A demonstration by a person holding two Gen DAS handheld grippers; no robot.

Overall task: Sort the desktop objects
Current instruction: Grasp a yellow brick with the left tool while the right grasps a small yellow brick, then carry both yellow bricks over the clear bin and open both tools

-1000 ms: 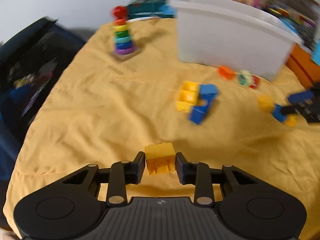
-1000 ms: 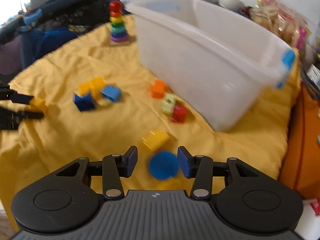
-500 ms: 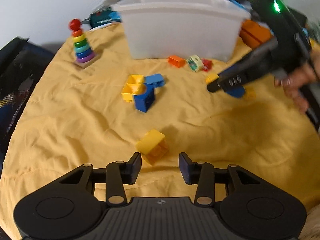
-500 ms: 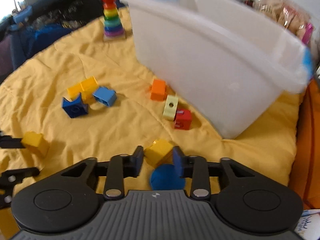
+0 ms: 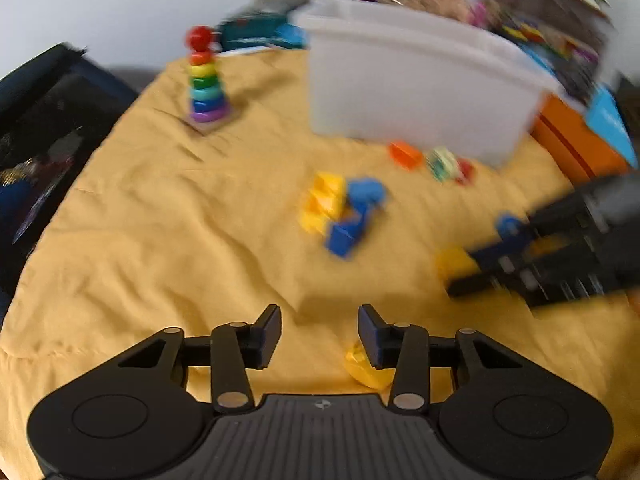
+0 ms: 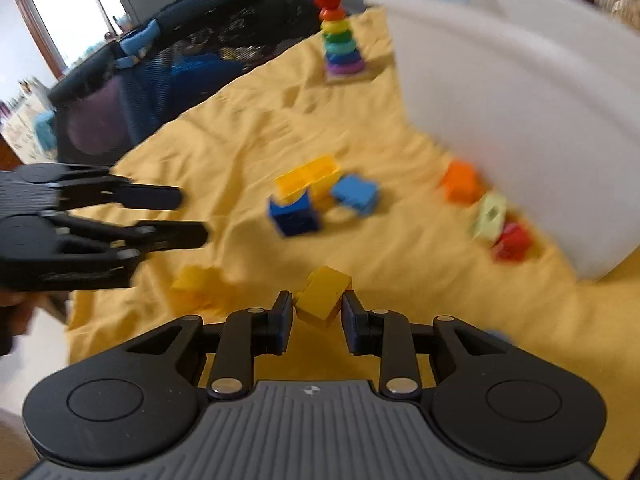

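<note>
Under me is a yellow cloth (image 6: pixel 248 144). On it stand a white bin (image 6: pixel 500 92), a ring stacker (image 6: pixel 340 40) and scattered toy blocks (image 6: pixel 320 196).

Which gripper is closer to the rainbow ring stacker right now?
Left, though only slightly. The left gripper sits nearer the rainbow ring stacker; the right gripper, around a yellow block, is farther.

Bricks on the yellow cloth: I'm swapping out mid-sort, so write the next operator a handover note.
Right gripper: jaws have just been closing, pads pressing a yellow brick.
Left gripper: jaws have just been opening, empty; second yellow brick lies by its right finger.
Yellow-blue pile and three small bricks lie before the bin.
Done: one grasp. Left: everything else; bin's inside unseen.
</note>
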